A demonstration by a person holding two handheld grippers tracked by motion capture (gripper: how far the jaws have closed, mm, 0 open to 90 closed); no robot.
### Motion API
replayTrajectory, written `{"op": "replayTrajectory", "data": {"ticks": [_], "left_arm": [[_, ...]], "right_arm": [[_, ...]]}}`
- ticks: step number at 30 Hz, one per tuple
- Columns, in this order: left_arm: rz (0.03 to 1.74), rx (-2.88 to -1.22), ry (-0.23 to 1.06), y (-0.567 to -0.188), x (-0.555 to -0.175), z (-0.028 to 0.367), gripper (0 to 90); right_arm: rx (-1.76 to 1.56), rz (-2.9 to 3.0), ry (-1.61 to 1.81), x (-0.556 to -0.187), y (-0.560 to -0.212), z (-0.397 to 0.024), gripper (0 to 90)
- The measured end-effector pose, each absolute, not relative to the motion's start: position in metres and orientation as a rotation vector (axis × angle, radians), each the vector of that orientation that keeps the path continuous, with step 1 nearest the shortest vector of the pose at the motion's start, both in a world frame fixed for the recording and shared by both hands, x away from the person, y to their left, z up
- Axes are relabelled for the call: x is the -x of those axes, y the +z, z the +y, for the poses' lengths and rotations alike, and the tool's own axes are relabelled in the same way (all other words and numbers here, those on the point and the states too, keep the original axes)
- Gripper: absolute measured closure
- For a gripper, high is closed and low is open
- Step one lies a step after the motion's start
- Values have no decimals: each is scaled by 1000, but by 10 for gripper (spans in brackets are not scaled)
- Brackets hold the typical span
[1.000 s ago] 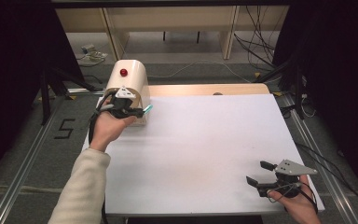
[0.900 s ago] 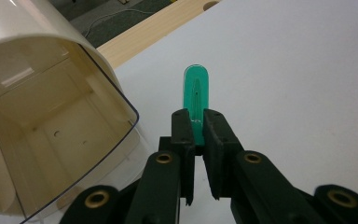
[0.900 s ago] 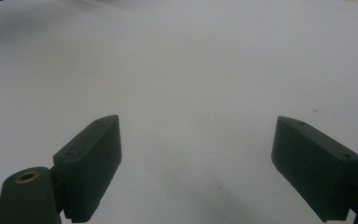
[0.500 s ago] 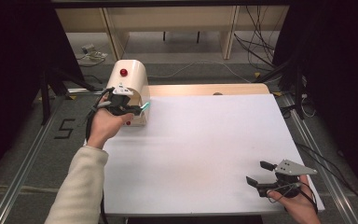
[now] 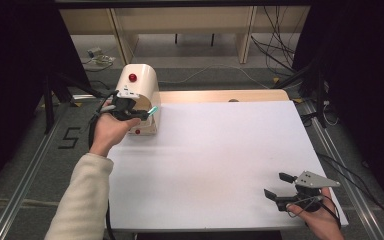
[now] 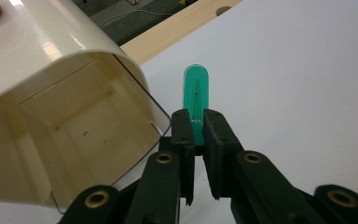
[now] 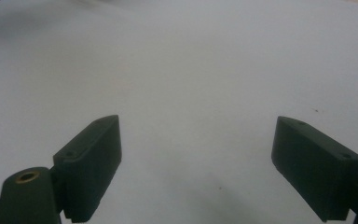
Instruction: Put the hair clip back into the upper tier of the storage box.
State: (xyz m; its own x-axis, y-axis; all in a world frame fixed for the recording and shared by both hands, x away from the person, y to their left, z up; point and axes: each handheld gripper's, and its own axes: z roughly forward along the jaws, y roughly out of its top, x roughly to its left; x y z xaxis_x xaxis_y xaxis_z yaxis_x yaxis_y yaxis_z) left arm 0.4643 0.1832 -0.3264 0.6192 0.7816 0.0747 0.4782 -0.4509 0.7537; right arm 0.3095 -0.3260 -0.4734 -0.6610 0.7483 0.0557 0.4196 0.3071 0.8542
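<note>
Gripping a green tube [image 6: 196, 99] near its lower end, the left gripper [image 6: 197, 122] has its jaws clamped tight on it, right beside the open mouth of the cream housing [image 6: 70, 140] at the table's [image 5: 220, 150] far left corner. With the hold so low on the smooth, rounded tube, it could pivot or slide out if its free end knocks the housing's clear rim on the way in. A slanted approach could also nudge the light housing across the white surface. The right gripper [image 5: 280, 187] rests near the front right corner with its jaws spread wide and nothing between them, too far off to steady anything.
</note>
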Motion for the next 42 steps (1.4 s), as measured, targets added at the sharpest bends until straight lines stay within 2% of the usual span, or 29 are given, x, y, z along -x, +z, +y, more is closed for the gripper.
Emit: {"op": "replayTrajectory", "data": {"ticks": [42], "left_arm": [[1043,-2134,581,-315,-475,204,830]], "right_arm": [[-1045,2227,1295,-310,-474,-326,168]]}}
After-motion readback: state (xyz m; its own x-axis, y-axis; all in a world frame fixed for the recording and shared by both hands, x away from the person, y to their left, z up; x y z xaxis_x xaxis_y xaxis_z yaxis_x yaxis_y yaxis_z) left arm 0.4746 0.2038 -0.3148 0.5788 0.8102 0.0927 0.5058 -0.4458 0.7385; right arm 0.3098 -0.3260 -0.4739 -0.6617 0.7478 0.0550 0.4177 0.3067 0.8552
